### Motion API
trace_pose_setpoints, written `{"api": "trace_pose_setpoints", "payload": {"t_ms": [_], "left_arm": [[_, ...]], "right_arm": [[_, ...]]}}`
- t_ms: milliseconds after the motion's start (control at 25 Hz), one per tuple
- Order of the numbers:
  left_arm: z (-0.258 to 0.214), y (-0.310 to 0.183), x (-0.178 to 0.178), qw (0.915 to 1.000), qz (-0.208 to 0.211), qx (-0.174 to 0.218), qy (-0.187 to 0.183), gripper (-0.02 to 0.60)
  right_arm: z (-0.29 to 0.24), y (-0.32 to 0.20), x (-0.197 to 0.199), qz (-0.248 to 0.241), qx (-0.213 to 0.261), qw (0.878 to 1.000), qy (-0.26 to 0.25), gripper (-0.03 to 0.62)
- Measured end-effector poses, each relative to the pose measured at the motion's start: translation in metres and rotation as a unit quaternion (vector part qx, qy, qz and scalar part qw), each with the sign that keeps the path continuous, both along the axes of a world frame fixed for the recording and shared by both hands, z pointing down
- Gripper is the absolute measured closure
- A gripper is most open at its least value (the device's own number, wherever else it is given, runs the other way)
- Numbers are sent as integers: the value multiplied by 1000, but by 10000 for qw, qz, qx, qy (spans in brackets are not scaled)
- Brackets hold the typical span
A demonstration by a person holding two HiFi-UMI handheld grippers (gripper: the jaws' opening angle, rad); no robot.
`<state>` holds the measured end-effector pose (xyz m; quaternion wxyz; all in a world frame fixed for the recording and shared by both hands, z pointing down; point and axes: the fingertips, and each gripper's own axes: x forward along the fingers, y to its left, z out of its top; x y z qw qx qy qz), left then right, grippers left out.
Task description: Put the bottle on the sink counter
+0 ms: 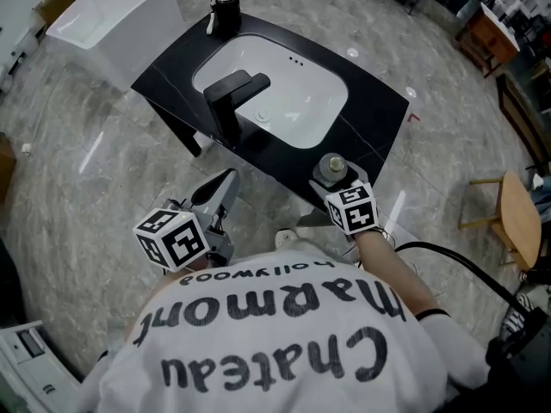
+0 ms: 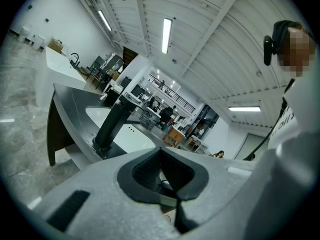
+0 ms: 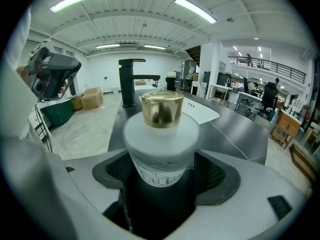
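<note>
**Bottle upright in my R gripper, at the counter's near edge**

Closest to me, low on my left, is my left gripper [image 1: 225,183]. Its jaws are together w/ nothing between them. It sits off the counter, over the floor, tips aimed toward the faucet side.

My right gripper [image 1: 331,177] is clamped on the bottle [image 3: 159,144], pads pressing both sides of its lower body. The bottle stands upright: long axis vertical, gold cap [image 3: 161,109] pointing straight up, pale body below it. From the head view I look right down on the cap, so only its round top shows. It's at the near right edge of the sink counter [image 1: 374,101]. Can't tell if its base touches the black top or hangs just above; the jaws hide the bottom.

Beyond it is the white basin [image 1: 297,93], set into the counter. The black faucet [image 1: 231,93] stands at the basin's left rim, spout reaching over the bowl. In the right gripper view it's ahead and left of the bottle.

At the far corner of the counter stands a dark container [image 1: 224,11] w/ a white top. Farther left on the floor is a white block [image 1: 116,24].
</note>
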<state>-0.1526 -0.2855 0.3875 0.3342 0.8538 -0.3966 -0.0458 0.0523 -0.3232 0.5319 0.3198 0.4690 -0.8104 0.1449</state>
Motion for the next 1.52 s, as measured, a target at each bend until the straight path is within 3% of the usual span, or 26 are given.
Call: {"api": "trace_pose_setpoints", "payload": {"t_ms": [240,560,600,640,680,720,920,1080,1320,1520], "left_arm": [[-3,7,-5,9999,85,71,-5,566],[-3,31,-1,9989,446,118,-8,566],[-2,35,2,9986,516,104,6,566],[-1,38,5,9982,589,92,13,566],[0,41,8,9978,656,86,13,566],[0,43,11,9974,716,88,16,566],[-4,49,29,9950,985,146,53,566],[-10,51,44,9936,1108,219,103,566],[-31,69,75,9902,1306,431,224,566],[-48,96,102,9893,1302,590,304,566]], "right_arm": [[0,17,24,664,-173,9976,-107,252],[-19,66,41,1697,-151,9809,-936,255],[-23,74,44,1790,-135,9797,-893,272],[-27,83,49,1882,-120,9786,-828,337],[-31,91,53,1970,-102,9773,-779,480],[-35,97,57,2057,-76,9755,-772,522],[-75,115,72,2503,288,9567,-1458,537],[-120,116,77,2506,827,9431,-2024,556],[-189,131,91,2274,1665,9300,-2357,576],[-212,157,111,2097,1802,9283,-2485,579]]}}
